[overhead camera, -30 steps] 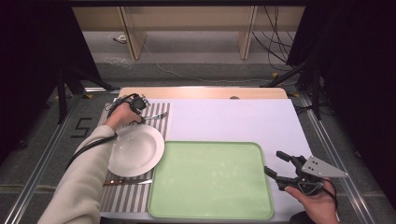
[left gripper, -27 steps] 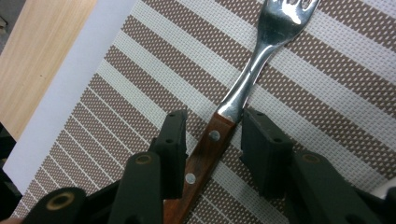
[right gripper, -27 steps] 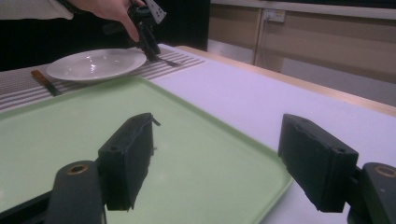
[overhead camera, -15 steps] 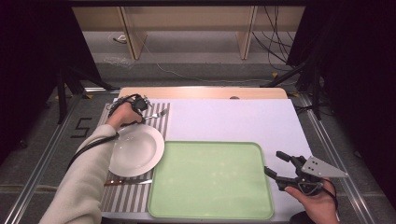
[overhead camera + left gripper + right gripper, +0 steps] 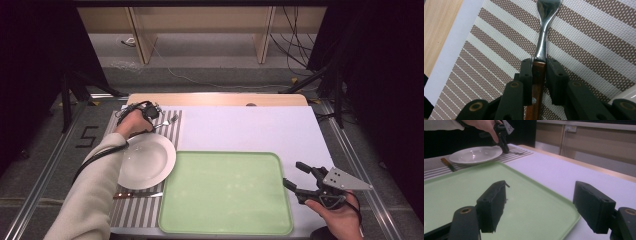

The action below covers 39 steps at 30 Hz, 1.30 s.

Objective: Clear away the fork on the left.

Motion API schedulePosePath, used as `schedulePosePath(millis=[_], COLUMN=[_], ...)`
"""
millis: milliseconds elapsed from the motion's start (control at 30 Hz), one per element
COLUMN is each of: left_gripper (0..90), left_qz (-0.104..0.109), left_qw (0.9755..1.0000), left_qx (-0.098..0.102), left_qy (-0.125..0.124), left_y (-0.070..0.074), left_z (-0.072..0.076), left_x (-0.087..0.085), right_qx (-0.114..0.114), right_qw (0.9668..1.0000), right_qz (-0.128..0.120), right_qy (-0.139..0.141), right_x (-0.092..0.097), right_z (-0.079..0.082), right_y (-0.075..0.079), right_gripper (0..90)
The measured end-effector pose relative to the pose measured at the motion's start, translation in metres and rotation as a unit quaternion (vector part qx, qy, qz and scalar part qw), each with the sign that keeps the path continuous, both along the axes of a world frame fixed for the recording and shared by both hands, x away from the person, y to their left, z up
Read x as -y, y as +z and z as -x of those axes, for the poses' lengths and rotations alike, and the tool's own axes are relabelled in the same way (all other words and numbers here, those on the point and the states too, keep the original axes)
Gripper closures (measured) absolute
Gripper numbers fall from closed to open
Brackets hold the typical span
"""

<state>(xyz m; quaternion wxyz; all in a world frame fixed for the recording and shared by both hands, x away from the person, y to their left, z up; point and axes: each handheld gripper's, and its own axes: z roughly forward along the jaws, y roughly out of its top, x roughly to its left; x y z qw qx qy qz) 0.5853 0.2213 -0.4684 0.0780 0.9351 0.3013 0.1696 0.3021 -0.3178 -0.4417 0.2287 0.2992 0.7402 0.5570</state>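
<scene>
Fork with a wooden handle lies on the striped placemat at the far left of the table, and the left gripper is set down over it; in the left gripper view its two black jaws stand on either side of the brown handle, the left one against the wood and the right one with a thin gap, so they are closing in but not yet clamped. Compared with the views half a second and a second earlier, the left hand and forearm sit in nearly the same place beyond the plate, with the gripper settled a little more squarely over the handle. The right gripper has not shifted: it hovers off the near right corner of the green tray, jaws wide apart and holding nothing, as the right gripper view confirms.

White plate rests on the placemat just near of the fork, its rim showing at the lower right edge of the left gripper view, close to the right jaw. A wooden-handled knife lies on the placemat at the plate's near side. The tray lies just right of the plate on the white table cover, well apart from the fork.
</scene>
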Motion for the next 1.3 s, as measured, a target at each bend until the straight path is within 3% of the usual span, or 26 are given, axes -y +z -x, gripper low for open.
schedulePosePath(millis=[333, 500, 833, 1300], left_gripper=[76.8, 77.2, 77.4, 77.4], left_qz=[-0.001, -0.007, 0.001, 0.008], left_qw=[1.0000, 1.0000, 0.9999, 0.9991], left_qx=[0.000, 0.002, 0.004, 0.027], left_qy=[-0.004, 0.003, 0.014, 0.030], left_y=[0.0001, 0.0001, 0.0003, 0.0049], left_z=[0.0004, 0.0008, 0.0024, 0.0030], left_x=[-0.0002, 0.0022, -0.0002, -0.0058], right_qx=[0.003, 0.002, 0.002, 0.004], right_qw=[1.0000, 1.0000, 1.0000, 1.0000], right_qz=[-0.003, -0.002, -0.004, -0.005], right_qy=[0.001, -0.001, -0.005, -0.004], right_x=[-0.0003, 0.0004, 0.0005, 0.0007], right_z=[0.0000, 0.0005, 0.0002, 0.0000], right_y=[0.0000, 0.0006, 0.0007, 0.0007], right_gripper=[27.7, 27.8, 27.8, 27.8])
